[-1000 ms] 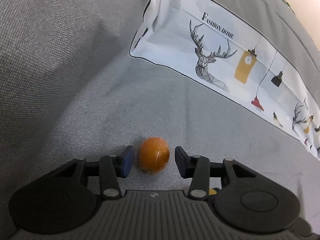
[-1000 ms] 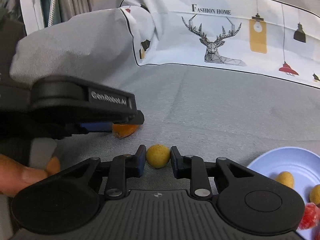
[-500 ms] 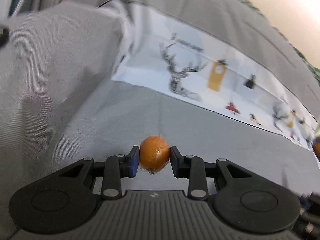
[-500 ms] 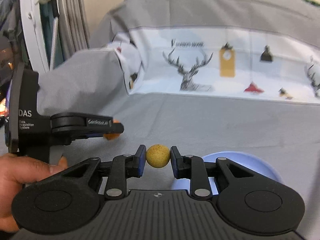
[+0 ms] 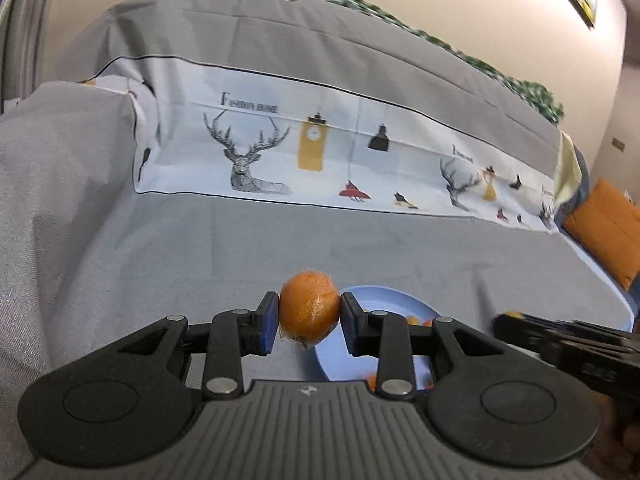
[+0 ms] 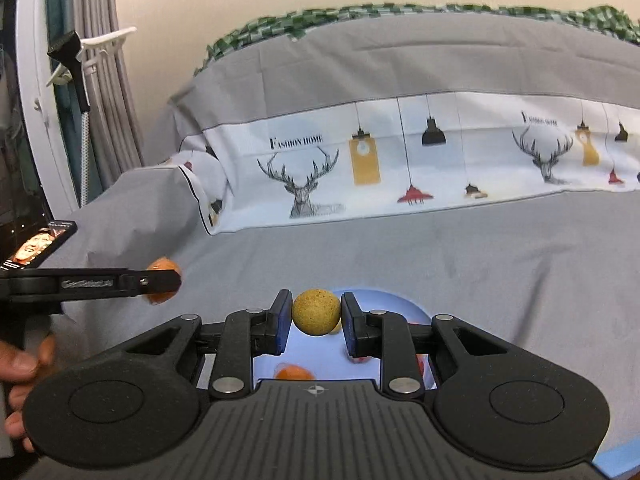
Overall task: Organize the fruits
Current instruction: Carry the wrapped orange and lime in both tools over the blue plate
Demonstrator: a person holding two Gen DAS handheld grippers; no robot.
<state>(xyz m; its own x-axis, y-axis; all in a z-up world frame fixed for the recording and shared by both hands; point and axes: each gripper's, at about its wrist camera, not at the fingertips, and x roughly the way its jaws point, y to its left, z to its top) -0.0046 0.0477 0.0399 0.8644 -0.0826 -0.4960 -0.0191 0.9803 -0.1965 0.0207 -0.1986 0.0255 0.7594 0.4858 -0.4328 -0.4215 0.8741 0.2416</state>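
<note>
While tongs [image 5: 309,317] pinch, orange [image 5: 309,310] long axis upright.

grey-covered sofa [image 5: 224,248], printed deer-and-lamp cloth band [image 5: 320,160] at its back, blue plate [image 5: 394,304] on the seat

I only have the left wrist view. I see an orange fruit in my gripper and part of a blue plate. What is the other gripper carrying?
Observer: The right gripper is shut on a small round yellow fruit.
Operator: Is it near the plate?
Observer: Yes, the right wrist view shows the blue plate directly behind that fruit.
Operator: What is already in the plate?
Observer: At least one orange piece lies on it; the gripper hides the rest.
Operator: And my own gripper from that side?
Observer: The left gripper appears at the left, clamping the orange fruit.
</note>
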